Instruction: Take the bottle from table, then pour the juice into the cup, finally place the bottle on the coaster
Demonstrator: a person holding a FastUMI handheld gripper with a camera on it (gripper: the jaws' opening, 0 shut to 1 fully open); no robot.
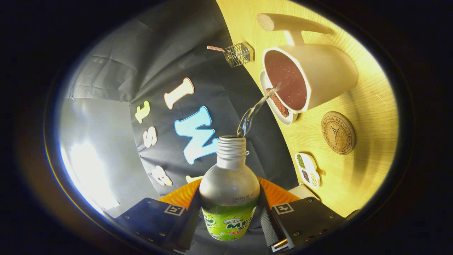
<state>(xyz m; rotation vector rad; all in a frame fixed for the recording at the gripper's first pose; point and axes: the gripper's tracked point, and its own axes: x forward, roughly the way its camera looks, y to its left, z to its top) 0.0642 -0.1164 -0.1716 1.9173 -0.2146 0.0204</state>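
Gripper view. Bottle (229, 193): silvery body, green label low down, threaded neck uncapped, mouth pointing toward the cup. It sits between the two fingers; gripper (230, 219) clamped on it, one finger pressing each side at the label. The whole view is rolled over, so the table (361, 177) stands up along the 3 o'clock side and the gripper with bottle is tipped toward it.

A clear stream (256, 108) leaves the bottle mouth toward 1 o'clock and reaches the rim of the cup (318, 78). Cup: pale, dark speckled inside, on a saucer (283, 117).

Round cork coaster (338, 132) at 4 o'clock of the cup, apart from it. Small wire holder (240, 54) at 10 o'clock of the cup.
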